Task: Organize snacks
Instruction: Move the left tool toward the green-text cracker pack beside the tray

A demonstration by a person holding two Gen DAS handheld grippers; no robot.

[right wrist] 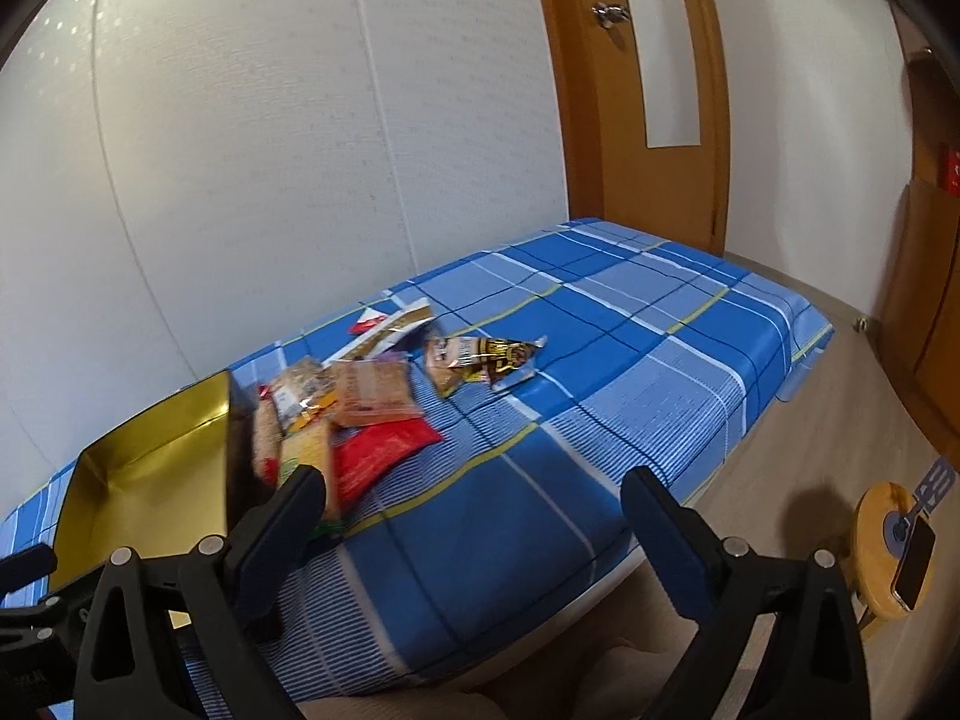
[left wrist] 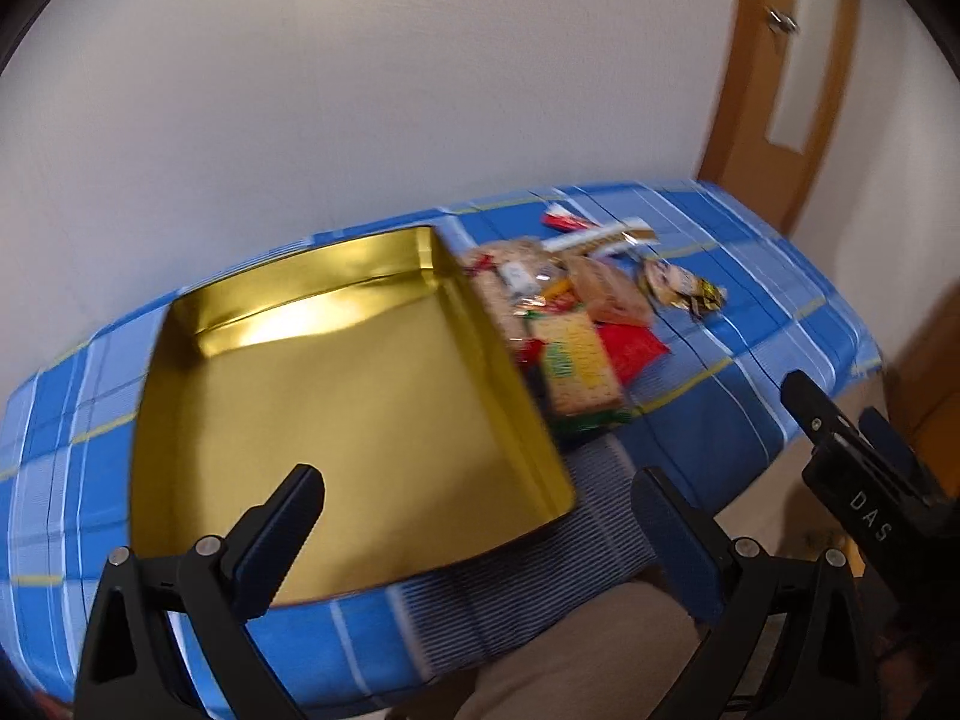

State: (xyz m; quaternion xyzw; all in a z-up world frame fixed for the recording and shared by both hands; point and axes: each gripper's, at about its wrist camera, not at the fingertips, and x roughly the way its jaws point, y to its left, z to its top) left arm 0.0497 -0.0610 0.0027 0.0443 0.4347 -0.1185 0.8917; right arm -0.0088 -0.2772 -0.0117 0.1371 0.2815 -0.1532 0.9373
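**Operator:** What is shown in the left wrist view?

**Technician:** One gold tin (left wrist: 360, 396), lidless and empty, is seen on the blue plaid bedcover (left wrist: 750, 276). The left gripper (left wrist: 480, 528) is held above the tin's near edge; its fingers are spread wide and nothing is gripped. The snack pile (left wrist: 564, 312) lies against the tin's right wall. A cracker pack (left wrist: 579, 369) is nearest the tin, a red pouch (left wrist: 633, 348) is just beyond it, and a gold foil wrapper (left wrist: 684, 288) lies farther right, apart from the pile. The right gripper (left wrist: 852, 420) is seen far right of the tin.

**Operator:** And the right wrist view?

**Technician:** The right gripper (right wrist: 474, 516) is held released, with nothing between its fingers. The same tin (right wrist: 150, 468) is seen at the left, and the snacks (right wrist: 360, 402) are spread to its right. About eight packets are counted; overlap prevents an exact figure. One stool (right wrist: 882, 540) carrying one phone (right wrist: 915, 564) stands on the floor, well to the right of the tin.

**Operator:** How are the packets expected to handle?

**Technician:** They are judged light, crinkly and slippery. The crackers are judged fragile, so light pressure across the pack's flat sides is advised. Pouches are best taken by a sealed edge. The tin is judged rigid and smooth.
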